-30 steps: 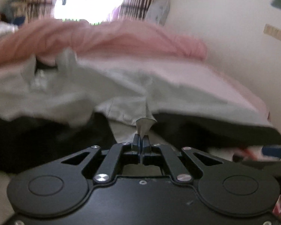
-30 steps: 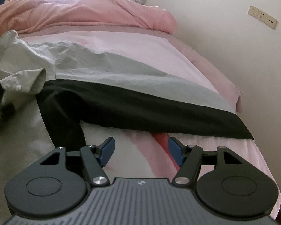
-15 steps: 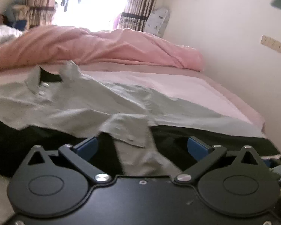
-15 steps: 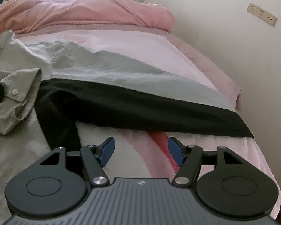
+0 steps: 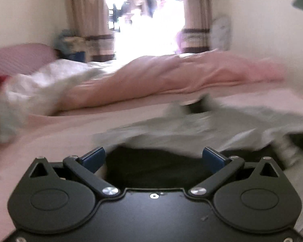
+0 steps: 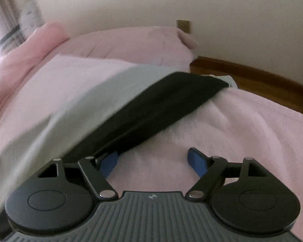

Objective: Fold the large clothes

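Note:
A large shirt, pale grey-green (image 5: pixel 202 125) with a black part (image 5: pixel 151 167), lies spread on the pink bed (image 5: pixel 74 129). In the blurred left wrist view my left gripper (image 5: pixel 153 159) is open wide, hanging over the black cloth and holding nothing. The right wrist view shows the shirt as a grey-green band (image 6: pixel 95 98) beside a black band (image 6: pixel 151 111), running to the bed's far corner. My right gripper (image 6: pixel 153 161) is open, its jaws opening. Only pink cover lies between them, and the left pad (image 6: pixel 109 163) sits at the black cloth's edge.
A bunched pink duvet (image 5: pixel 171 76) and white bedding (image 5: pixel 40 80) lie at the bed's far side under a bright window (image 5: pixel 145 20). A wall with a socket (image 6: pixel 183 26) runs along the bed. Wooden floor (image 6: pixel 252 78) shows past the bed's corner.
My left gripper let go of the shirt corner, opened wide and swung left and up. My right gripper rolled and moved toward the shirt's far end, its jaws spreading wider.

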A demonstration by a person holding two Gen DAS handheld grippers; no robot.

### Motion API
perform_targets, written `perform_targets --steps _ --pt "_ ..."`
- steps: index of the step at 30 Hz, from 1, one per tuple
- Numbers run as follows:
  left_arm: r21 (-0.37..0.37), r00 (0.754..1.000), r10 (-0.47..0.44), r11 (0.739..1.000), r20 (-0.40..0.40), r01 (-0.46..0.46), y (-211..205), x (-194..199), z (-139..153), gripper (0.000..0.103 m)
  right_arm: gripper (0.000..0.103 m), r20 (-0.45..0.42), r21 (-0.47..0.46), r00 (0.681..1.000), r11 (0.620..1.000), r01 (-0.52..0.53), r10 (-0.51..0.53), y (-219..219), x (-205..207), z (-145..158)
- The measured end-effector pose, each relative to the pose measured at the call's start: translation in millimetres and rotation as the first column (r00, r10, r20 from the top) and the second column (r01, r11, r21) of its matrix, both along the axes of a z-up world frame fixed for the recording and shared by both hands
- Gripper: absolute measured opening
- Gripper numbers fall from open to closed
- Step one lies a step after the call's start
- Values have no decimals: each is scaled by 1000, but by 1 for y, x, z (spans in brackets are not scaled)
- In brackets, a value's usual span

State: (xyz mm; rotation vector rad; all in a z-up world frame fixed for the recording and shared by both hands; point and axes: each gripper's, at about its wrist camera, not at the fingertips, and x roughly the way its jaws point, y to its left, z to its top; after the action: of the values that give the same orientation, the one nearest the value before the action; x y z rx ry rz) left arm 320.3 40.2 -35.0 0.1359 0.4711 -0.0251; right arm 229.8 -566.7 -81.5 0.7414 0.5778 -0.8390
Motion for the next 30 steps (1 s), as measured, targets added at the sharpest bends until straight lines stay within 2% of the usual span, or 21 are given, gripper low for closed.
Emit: perform_targets --steps 1,3,6,7,8,10,12,14,15,16,17,18,19,20,21,25,27,28,30 --pt "19 999 49 999 -1 -49 18 -8 2 103 94 2 -3 1000 1000 -11 11 -7 8 0" --pt "0 992 125 992 -11 -125 49 -20 2 103 94 -13 -47 1000 999 -15 14 -16 20 -1" --pt "-94 985 167 981 -35 -170 85 -33 -8 103 79 18 -58 1000 998 11 -10 -22 22 -3" --pt "-113 984 175 977 -42 -178 91 -34 -12 103 56 27 -46 1000 999 17 -15 -19 18 -1" --pt "-126 983 176 975 -49 -181 94 -36 -15 103 39 64 -19 998 1000 -1 2 -16 11 2" --pt "-134 984 169 975 -59 -175 97 -30 -22 103 40 126 39 992 999 -26 21 -16 -4 9" --pt "-133 986 160 977 -55 -166 93 -31 -23 103 54 179 105 983 994 12 -30 -22 -29 16" --pt "-127 990 131 983 -44 -135 86 -39 -22 103 89 240 153 963 985 83 -119 -31 -52 16" --pt "-112 993 108 987 -44 -112 82 -41 -24 103 94 279 161 947 980 119 -161 -35 -64 14" --pt "-94 995 90 991 -46 -94 77 -42 -27 103 94 302 156 934 976 152 -194 -42 -71 11" --pt "-74 996 79 994 -48 -82 71 -40 -30 103 93 285 157 936 973 167 -207 -51 -71 7" --pt "-55 996 70 996 -49 -73 66 -40 -33 103 89 234 178 951 970 164 -204 -65 -65 1" --pt "-33 997 63 997 -48 -65 61 -40 -35 103 76 202 212 960 966 152 -195 -77 -60 -8" --pt "-18 997 60 998 -48 -61 58 -40 -37 103 75 199 245 961 959 143 -194 -87 -55 -16" --pt "-5 997 56 998 -49 -57 54 -40 -39 103 76 258 217 944 964 152 -207 -89 -58 -18" --pt "-5 999 37 999 -35 -37 44 -35 -40 103 71 294 212 933 966 148 -208 -117 -52 -21" --pt "-11 999 30 999 -30 -31 42 -35 -39 103 7 307 207 924 963 171 -230 -125 -51 -22" --pt "-12 999 30 999 -32 -30 42 -35 -39 103 1 278 205 930 961 185 -238 -129 -49 -24" --pt "-5 999 39 999 -39 -39 41 -33 -41 103 0 308 195 924 966 171 -226 -127 -52 -28"
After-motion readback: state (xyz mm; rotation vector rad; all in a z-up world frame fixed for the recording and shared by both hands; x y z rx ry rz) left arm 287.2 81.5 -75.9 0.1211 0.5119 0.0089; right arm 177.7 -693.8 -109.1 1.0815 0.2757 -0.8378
